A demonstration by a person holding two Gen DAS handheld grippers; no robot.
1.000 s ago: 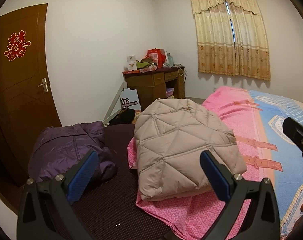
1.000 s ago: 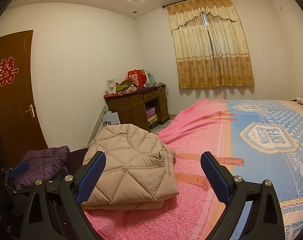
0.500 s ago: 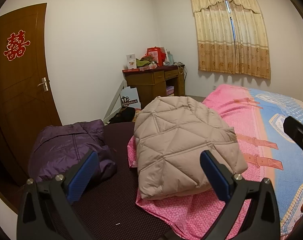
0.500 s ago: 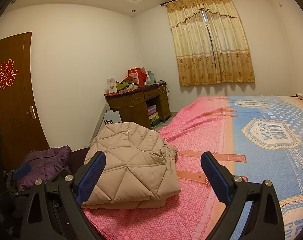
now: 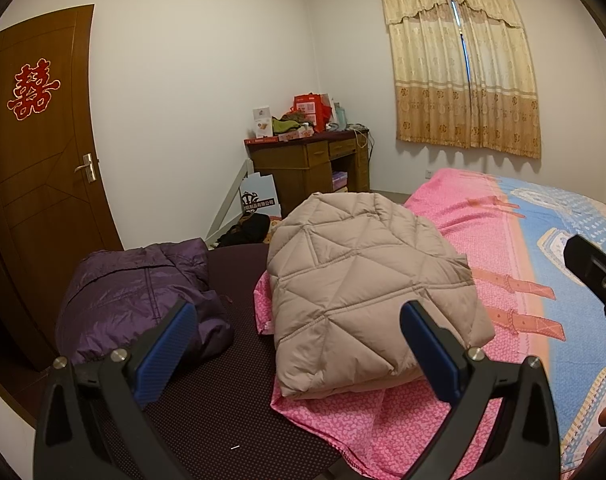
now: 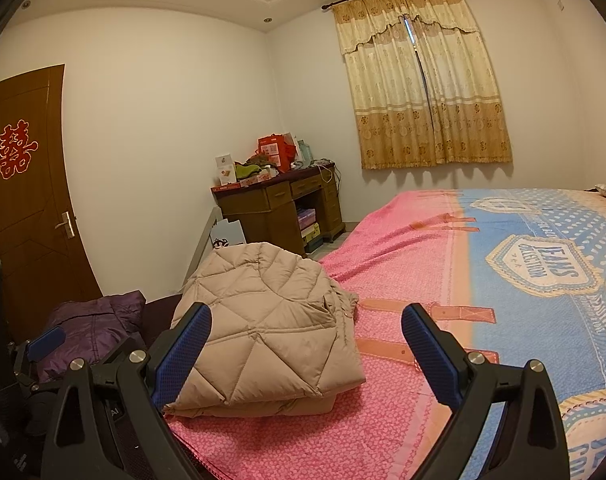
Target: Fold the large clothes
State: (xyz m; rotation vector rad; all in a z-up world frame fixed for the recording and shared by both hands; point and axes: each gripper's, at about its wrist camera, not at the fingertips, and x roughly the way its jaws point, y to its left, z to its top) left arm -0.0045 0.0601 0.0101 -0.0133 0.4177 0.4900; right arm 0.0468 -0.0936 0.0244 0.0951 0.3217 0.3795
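Note:
A beige quilted down jacket [image 5: 363, 292] [image 6: 263, 328] lies folded in a thick stack on the pink corner of the bedspread [image 5: 483, 240] [image 6: 403, 248]. A purple jacket [image 5: 139, 300] [image 6: 91, 324] sits crumpled to its left on the dark mattress [image 5: 223, 400]. My left gripper [image 5: 299, 348] hovers open in front of the beige jacket, nothing between its blue pads. My right gripper [image 6: 307, 348] is open too, held just right of the folded stack. The right gripper's body [image 5: 595, 276] shows at the left wrist view's right edge.
A wooden desk [image 5: 311, 164] [image 6: 283, 204] piled with boxes and bags stands against the far wall. A brown door [image 5: 43, 184] is at the left, curtains [image 6: 423, 92] at the back. The blue and pink bedspread stretches away to the right.
Both views have drifted slightly downward and back, so the folded beige jacket sits a little higher in frame. Both grippers stay open and the jacket has not moved.

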